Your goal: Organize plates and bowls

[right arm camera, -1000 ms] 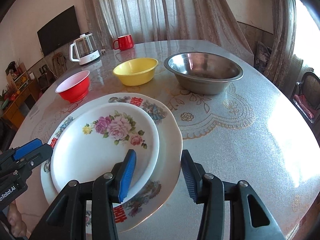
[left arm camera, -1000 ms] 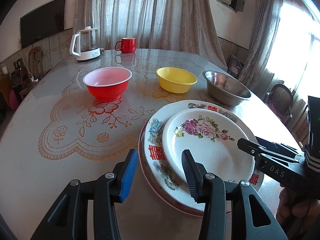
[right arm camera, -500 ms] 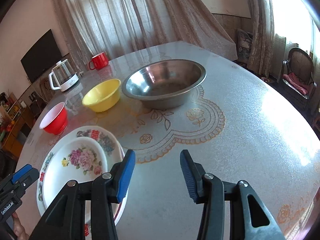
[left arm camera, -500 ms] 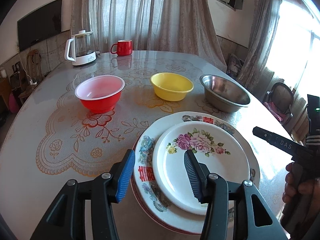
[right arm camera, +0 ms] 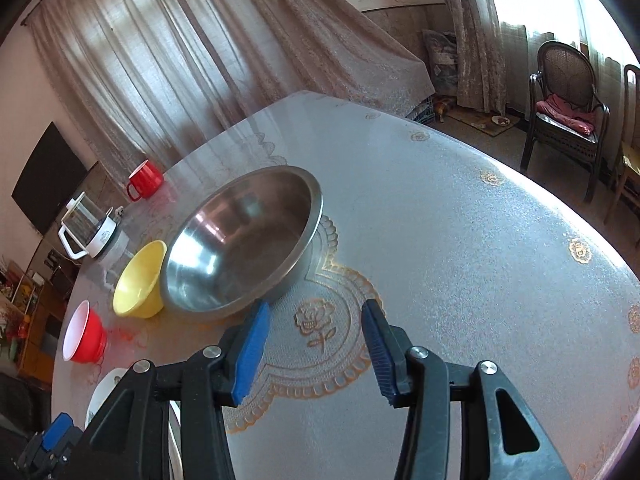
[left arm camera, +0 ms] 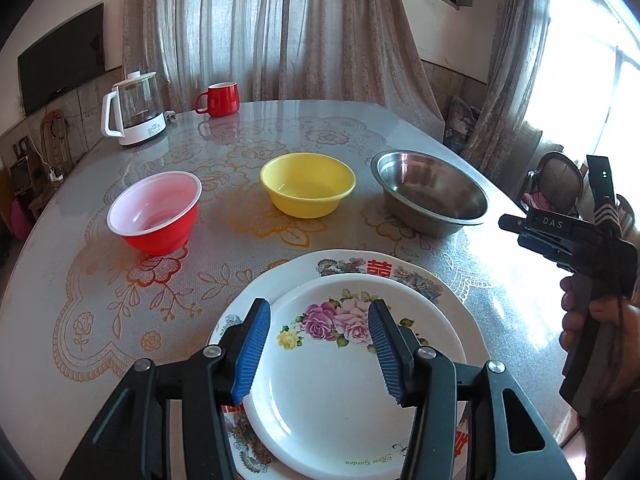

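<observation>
Left wrist: small plate lies below spread, empty fingers

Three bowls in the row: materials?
Red bowl: looks like thin plastic, matte red outside, white inside, slightly translucent. Yellow bowl: probably plastic, uniform colour, soft sheen. Metal bowl: likely stainless steel, brushed grey with mirror-like reflections inside.
</observation>
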Demonstrator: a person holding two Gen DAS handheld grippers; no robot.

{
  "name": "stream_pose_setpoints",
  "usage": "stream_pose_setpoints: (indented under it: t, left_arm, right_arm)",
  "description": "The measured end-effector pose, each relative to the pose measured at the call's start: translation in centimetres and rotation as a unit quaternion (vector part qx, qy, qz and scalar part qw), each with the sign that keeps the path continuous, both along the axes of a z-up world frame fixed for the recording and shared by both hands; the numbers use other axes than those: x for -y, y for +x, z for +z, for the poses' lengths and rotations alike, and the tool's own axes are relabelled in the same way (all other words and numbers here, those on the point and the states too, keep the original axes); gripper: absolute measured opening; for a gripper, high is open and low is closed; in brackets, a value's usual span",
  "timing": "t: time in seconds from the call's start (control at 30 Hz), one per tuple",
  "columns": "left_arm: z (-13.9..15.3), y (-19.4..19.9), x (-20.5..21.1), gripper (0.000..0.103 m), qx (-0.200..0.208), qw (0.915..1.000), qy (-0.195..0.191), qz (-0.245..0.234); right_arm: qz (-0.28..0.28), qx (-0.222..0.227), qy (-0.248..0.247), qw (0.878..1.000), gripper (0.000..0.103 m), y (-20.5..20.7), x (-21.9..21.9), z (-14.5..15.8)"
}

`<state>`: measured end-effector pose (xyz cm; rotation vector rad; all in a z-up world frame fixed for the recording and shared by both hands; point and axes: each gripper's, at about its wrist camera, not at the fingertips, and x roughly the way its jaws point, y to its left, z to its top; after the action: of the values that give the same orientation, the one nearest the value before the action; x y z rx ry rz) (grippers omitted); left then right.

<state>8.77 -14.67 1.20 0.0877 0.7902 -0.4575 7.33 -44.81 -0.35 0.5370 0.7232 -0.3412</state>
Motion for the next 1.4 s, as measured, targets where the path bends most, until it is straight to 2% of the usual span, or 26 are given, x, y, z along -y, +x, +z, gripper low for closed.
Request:
stream_pose_setpoints:
  t: [0.17, 0.4, 0.7, 0.93, 1.0, 1.03, 1.07, 1.23, 1.4]
  left_arm:
    - [0.5, -0.2, 1.0, 0.052, 0.011, 0.9999, 0.005, -0.01]
    - [0.4, 0.2, 1.5, 0.052, 0.005, 0.9999, 0.004, -0.013]
    - [0.0, 1.4, 2.6, 0.052, -0.018, 0.9996, -0.003, -0.024]
    - [-0.2, 3.8, 4.7, 0.051, -0.047, 0.9982, -0.008, -0.038]
    - [-0.2, 4.6, 5.2, 0.047, -0.05, 0.9979, -0.013, -0.039]
    - [-0.2, 5.0, 5.6, 0.044, -0.05, 0.9978, -0.015, -0.04]
    - [-0.2, 5.4, 5.9, 0.042, -0.053, 0.9976, -0.017, -0.041]
    - [-0.7, 7.9, 7.7, 0.041, -0.09, 0.9943, -0.037, -0.044]
    - [-1.2, 9.2, 8.7, 0.042, -0.115, 0.991, -0.054, -0.042]
  right_arm:
    - [-0.008, -0.007, 0.012, 1.0, 0.049, 1.7, 1.2, -0.2]
    - [0.0, -0.006, 0.02, 1.0, 0.05, 3.1, 2.0, -0.2]
    - [0.012, -0.007, 0.05, 0.999, 0.05, 4.8, 2.5, -0.7]
    - [0.026, -0.039, 0.035, 0.998, 0.05, 6.7, 1.3, -2.0]
    - [0.03, -0.043, 0.017, 0.998, 0.04, 6.8, 0.9, -2.1]
    - [0.036, -0.043, 0.018, 0.998, 0.03, 6.9, 0.8, -2.0]
    - [0.04, -0.045, 0.024, 0.998, 0.025, 6.9, 0.8, -1.9]
    - [0.052, -0.051, 0.039, 0.997, 0.023, 6.8, 1.1, -1.4]
    - [0.072, -0.062, 0.028, 0.995, 0.02, 5.9, 1.1, -0.9]
